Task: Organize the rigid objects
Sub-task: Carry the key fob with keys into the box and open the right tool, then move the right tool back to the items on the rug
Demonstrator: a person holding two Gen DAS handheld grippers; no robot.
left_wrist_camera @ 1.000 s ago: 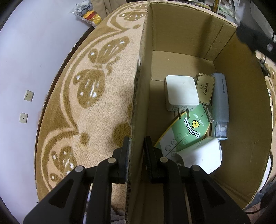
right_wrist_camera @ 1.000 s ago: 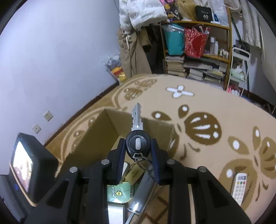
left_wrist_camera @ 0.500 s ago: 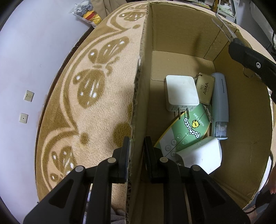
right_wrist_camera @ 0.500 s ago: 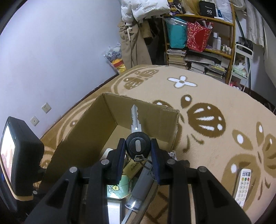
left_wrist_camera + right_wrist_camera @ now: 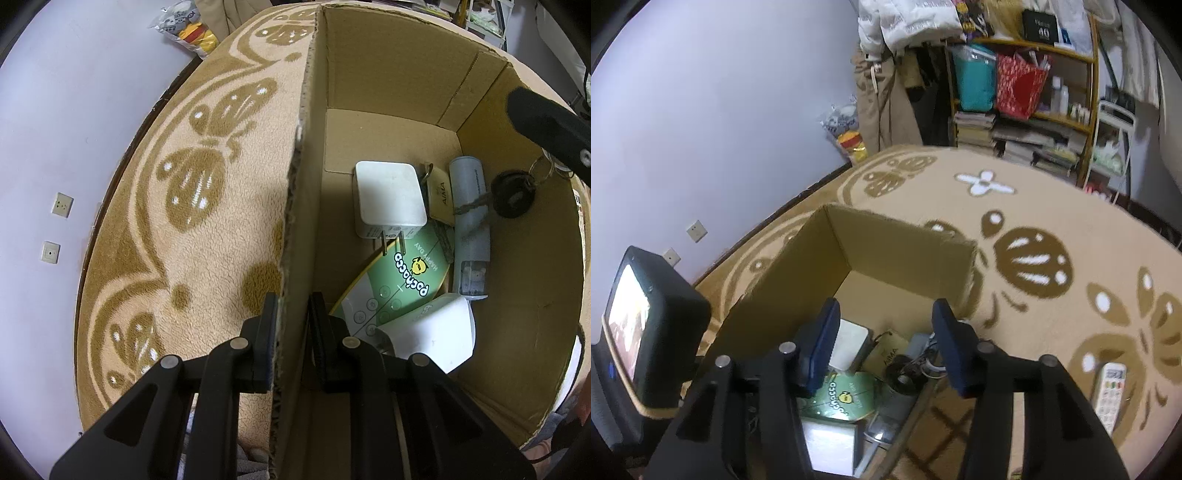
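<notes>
The black-headed key (image 5: 511,199) sits inside the cardboard box (image 5: 391,81) beside the pale tube (image 5: 471,221), below the right gripper (image 5: 886,349) with fingers spread wide, while the left gripper (image 5: 291,321) clamps the box wall.

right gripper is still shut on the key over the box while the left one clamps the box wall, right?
Not quite. The right gripper is open, and the key is loose inside the box, as the right wrist view shows. The left gripper does clamp the box wall.
</notes>
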